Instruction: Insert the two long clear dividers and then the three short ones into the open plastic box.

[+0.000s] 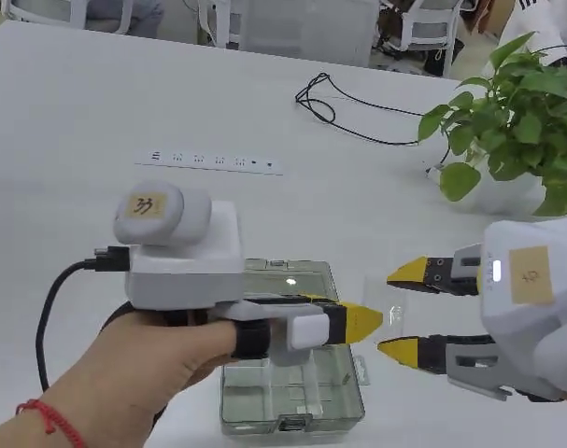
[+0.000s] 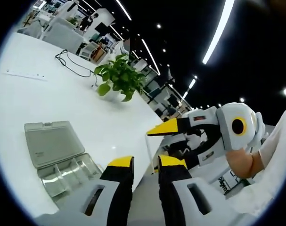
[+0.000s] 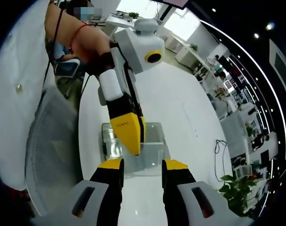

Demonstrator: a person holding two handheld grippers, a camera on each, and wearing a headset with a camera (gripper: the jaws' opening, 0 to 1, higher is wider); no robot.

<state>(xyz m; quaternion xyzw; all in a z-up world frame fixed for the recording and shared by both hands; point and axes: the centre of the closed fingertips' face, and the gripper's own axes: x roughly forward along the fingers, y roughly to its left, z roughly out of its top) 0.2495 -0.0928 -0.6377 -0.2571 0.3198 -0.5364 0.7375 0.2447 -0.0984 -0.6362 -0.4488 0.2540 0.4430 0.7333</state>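
Left gripper (image 1: pixel 358 321) hides part of the plastic box (image 1: pixel 292 403); clear divider (image 1: pixel 388 297) barely discernible.

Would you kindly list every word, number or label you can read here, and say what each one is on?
"33": handwritten on the sticker atop the left tongs.
Handwritten mark on the tan sticker on the right tongs: not clearly legible.
Small print on the left tongs' yellow jaw, in the right gripper view: too small to read.
Marks on the power strip: too small to read.
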